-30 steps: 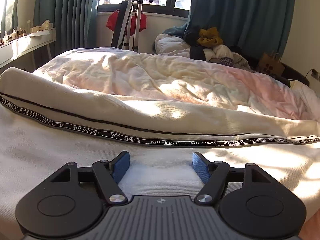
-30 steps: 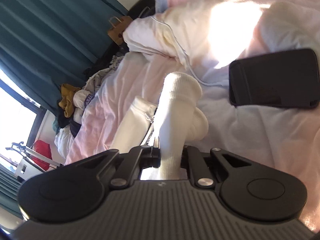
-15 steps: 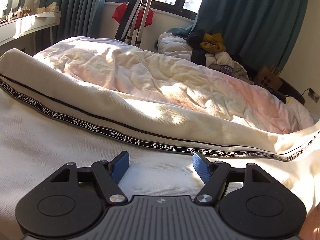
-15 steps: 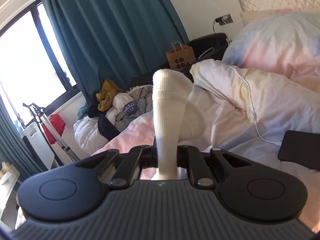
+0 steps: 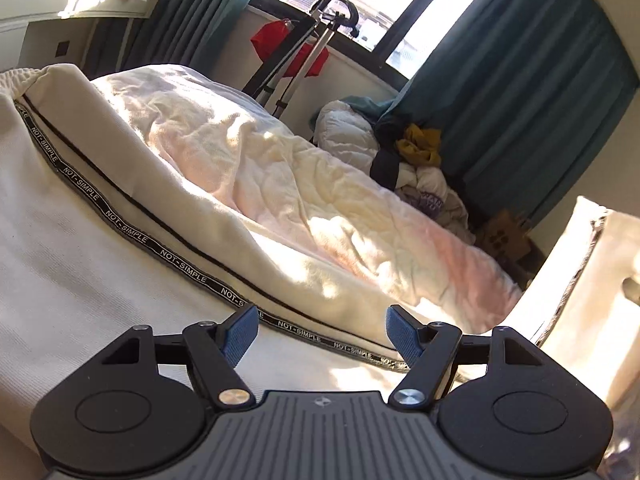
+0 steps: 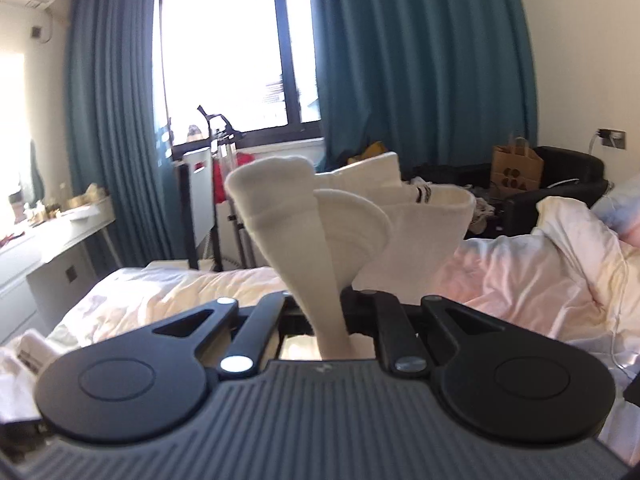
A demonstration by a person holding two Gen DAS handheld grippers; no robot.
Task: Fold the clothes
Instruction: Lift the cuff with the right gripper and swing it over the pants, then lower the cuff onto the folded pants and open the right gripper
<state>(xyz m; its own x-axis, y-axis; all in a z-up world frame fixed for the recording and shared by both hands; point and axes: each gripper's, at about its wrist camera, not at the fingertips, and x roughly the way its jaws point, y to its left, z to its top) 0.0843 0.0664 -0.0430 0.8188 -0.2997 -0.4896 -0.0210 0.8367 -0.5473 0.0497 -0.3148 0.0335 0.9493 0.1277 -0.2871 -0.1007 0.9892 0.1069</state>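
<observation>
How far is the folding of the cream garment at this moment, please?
Done: little; the cream knit garment with the black lettered stripe lies spread out on the bed. In hand: the right tongs are shut on one raised cloth end. Left: laying that end over; the left tongs are open, holding nothing.

We see low over the bed from the left wrist view, tilted, facing the window. Our right wrist view sits higher, level, facing that window; both share the teal curtains and duvet.
</observation>
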